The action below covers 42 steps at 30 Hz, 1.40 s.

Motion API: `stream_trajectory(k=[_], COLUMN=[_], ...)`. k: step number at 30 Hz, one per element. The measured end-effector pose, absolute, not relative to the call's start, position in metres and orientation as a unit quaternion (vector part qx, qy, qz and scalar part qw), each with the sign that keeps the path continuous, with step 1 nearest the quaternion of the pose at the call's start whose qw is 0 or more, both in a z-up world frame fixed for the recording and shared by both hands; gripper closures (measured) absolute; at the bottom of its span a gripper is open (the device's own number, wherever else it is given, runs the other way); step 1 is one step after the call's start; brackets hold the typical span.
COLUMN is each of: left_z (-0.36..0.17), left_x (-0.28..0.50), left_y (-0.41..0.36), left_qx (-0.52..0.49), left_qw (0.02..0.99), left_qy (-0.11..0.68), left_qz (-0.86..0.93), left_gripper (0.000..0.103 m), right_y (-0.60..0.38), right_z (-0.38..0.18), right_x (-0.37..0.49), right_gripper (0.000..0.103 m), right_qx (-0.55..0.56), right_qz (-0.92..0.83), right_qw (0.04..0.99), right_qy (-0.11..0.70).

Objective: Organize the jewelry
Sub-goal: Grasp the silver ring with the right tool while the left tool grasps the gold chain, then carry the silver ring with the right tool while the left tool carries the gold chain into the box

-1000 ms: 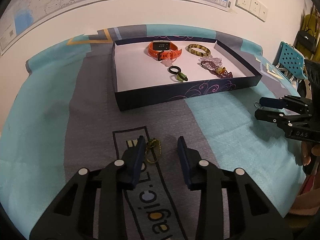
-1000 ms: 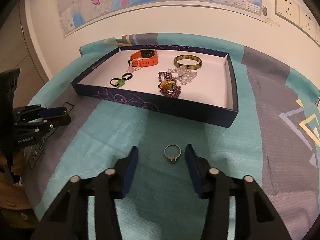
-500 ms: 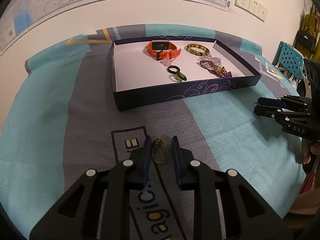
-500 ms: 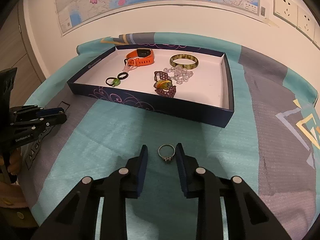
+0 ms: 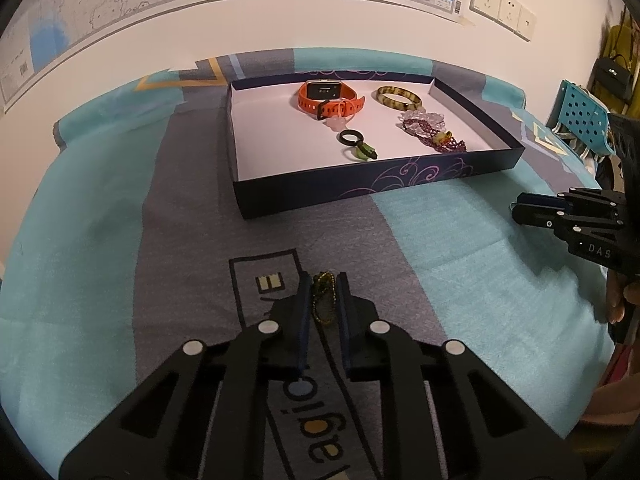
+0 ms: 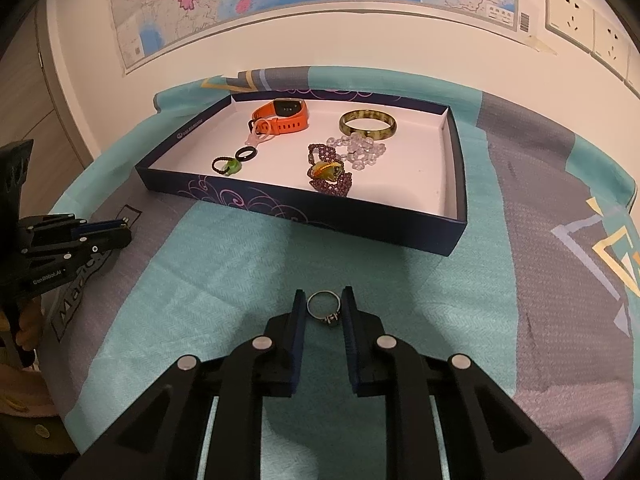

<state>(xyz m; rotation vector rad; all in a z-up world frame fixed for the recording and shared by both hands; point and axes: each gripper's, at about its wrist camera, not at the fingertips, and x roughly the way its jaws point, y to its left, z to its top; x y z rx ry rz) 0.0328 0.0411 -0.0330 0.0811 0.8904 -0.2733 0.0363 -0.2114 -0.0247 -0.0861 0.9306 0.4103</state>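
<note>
My left gripper [image 5: 323, 280] is closed around a small gold-green bead chain [image 5: 323, 300] that lies on the grey part of the cloth. My right gripper [image 6: 324, 294] is closed around a silver ring [image 6: 324, 307] with a small stone, lying on the teal part of the cloth. A dark blue tray [image 5: 360, 190] with a white floor stands beyond both. It holds an orange watch [image 5: 328, 94], a mottled bangle [image 5: 398, 98], a black ring with a green pendant [image 5: 358, 146] and a purple bead bracelet [image 5: 434, 134].
The teal and grey cloth [image 6: 540, 240] covers the table up to the white wall. A blue perforated chair [image 5: 580, 116] stands at the right. The right gripper shows at the right of the left wrist view [image 5: 520, 206], the left one at the left of the right wrist view [image 6: 120, 234].
Both grippers have closed from wide open. The left fingers now pinch the bead chain and the right fingers pinch the silver ring. Both items still lie on the cloth.
</note>
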Motion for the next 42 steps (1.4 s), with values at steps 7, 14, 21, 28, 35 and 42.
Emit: stream_trajectory(k=[7, 14, 21, 28, 35, 42], left_z=[-0.031, -0.024, -0.016, -0.006, 0.004, 0.011], left_x=[0.031, 0.028, 0.028, 0.033, 0.040, 0.050], left_y=[0.041, 0.038, 0.031, 0.029, 0.021, 0.014], left_qx=[0.034, 0.031, 0.031, 0.026, 0.029, 0.030], left_qw=[0.893, 0.896, 0.899, 0.905, 0.909, 0.911], left_qy=[0.428, 0.419, 0.408, 0.393, 0.379, 0.371], left_qz=[-0.134, -0.143, -0.156, -0.161, -0.170, -0.177], left_gripper=[0.092, 0.092, 0.092, 0.092, 0.092, 0.092], right_y=[-0.211, -0.208, -0.205, -0.205, -0.202, -0.201], right_z=[-0.021, -0.014, -0.007, 0.001, 0.010, 0.015], right_x=[0.033, 0.030, 0.029, 0.031, 0.035, 0.042], right_gripper=[0.087, 0.087, 0.087, 0.087, 0.087, 0.087], right_qx=[-0.038, -0.039, -0.041, -0.033, -0.042, -0.043], right_qz=[0.203, 0.210, 0.216, 0.224, 0.223, 0.224], right_qw=[0.874, 0.877, 0.880, 0.883, 0.888, 0.891], right_qy=[0.440, 0.430, 0.420, 0.411, 0.399, 0.392])
